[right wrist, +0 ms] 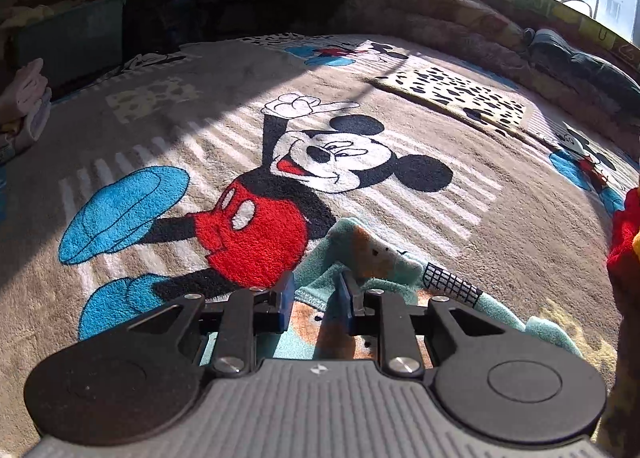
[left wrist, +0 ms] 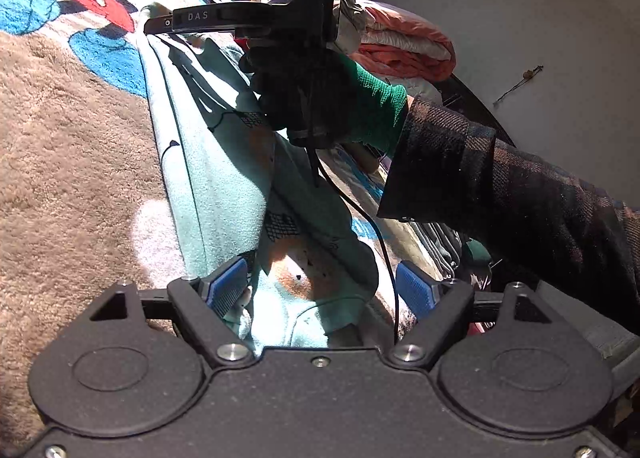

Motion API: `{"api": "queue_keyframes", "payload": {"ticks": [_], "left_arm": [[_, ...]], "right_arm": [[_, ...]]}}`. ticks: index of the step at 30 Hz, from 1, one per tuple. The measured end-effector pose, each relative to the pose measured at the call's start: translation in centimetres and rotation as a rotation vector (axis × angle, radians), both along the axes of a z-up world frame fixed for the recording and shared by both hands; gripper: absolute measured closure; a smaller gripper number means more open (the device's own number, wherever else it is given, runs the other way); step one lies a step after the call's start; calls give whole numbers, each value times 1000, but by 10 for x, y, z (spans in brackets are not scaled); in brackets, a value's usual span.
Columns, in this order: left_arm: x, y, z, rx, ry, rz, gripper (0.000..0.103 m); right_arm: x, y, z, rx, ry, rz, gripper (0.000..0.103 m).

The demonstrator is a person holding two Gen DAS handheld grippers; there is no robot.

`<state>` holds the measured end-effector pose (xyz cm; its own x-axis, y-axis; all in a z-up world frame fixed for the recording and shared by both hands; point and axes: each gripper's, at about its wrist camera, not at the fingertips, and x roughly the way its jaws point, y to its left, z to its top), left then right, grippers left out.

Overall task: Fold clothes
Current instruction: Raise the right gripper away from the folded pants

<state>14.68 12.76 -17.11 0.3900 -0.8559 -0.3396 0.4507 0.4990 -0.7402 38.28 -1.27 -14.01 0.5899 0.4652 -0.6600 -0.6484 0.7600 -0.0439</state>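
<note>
Fleece garment [left wrist: 224,178] lies lengthwise on my blanket [left wrist: 72,146], centre frame. Left gripper [left wrist: 320,290] gapes over it. Right gripper [right wrist: 316,300] looks nearly closed around a fold; I cannot tell if it grips

Left gripper [left wrist: 322,290] has jaws spread wide; right gripper [right wrist: 316,304], in a gloved hand [left wrist: 304,98], nearly closed.

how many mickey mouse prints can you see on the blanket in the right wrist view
3. A large one in the middle ahead of the right gripper, a small one at the far edge, another at the right side. The mint garment may hide more.
</note>
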Motion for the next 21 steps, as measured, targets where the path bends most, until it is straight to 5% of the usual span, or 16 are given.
{"api": "queue_keyframes", "payload": {"ticks": [5,8,21], "left_arm": [[3,-1,2,7,3,-8,21],[3,-3,4,16,-4,-9,20],[-20,7,26,28,-107,19,16]], "right_arm": [[-1,10,11,-66,-14,16,77],[-12,-10,36,35,-26,-45,76],[-183,-133,74,244,-129,-181,70]]}}
